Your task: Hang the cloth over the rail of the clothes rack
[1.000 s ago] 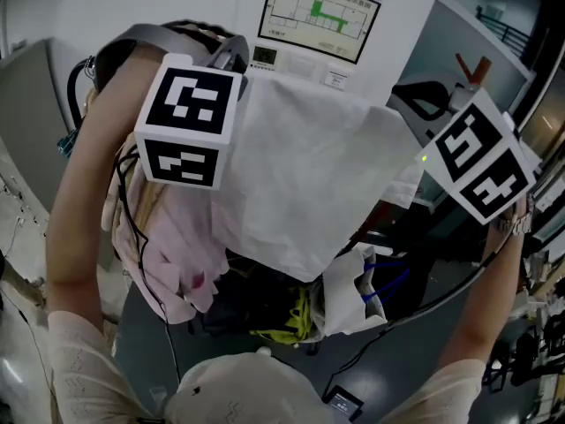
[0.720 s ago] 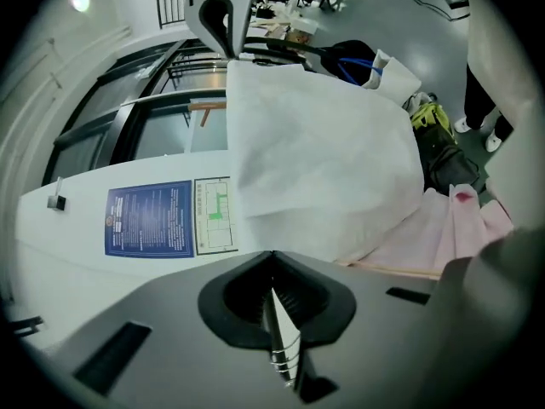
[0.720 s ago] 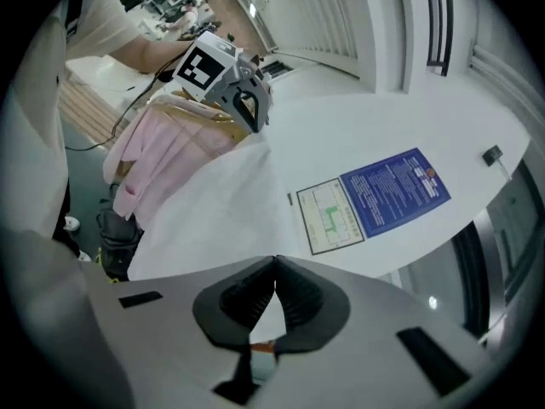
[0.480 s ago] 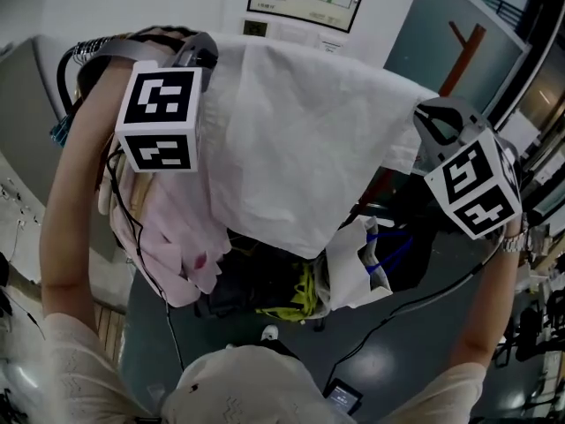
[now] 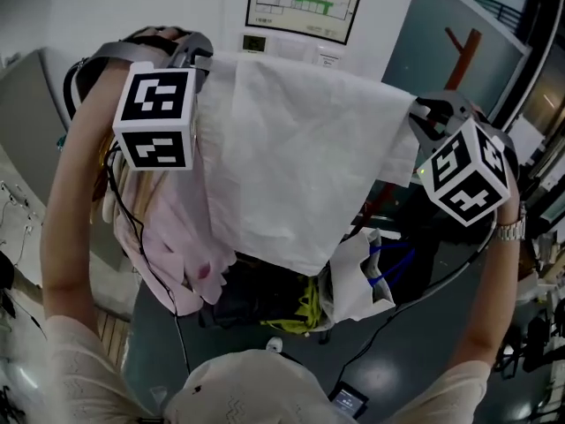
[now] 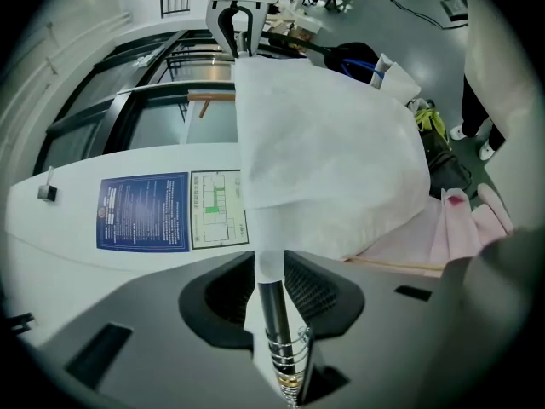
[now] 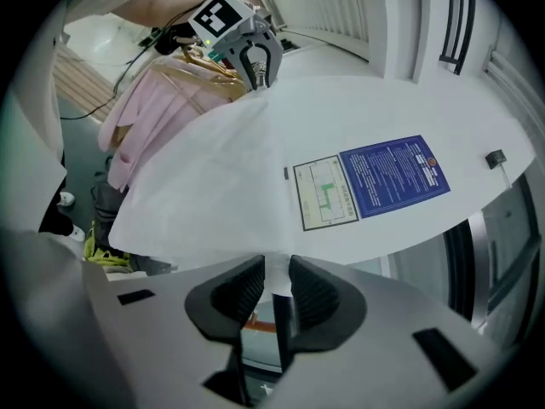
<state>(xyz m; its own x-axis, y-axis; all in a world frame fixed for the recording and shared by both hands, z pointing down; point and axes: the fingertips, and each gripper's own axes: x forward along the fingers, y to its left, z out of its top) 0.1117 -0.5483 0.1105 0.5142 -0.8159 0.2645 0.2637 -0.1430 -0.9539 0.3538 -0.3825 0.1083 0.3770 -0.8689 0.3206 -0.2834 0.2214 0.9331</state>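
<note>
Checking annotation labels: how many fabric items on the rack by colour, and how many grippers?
white cloth: 1
pink fabric bundle: 1, layers not separable
grippers: 2 (left gripper, jaws just opened, white cloth and rail between them; right gripper, shut on the white cloth)
total: 4

sleeves: white knit | watch: silver | left tongs: grey, black pads
</note>
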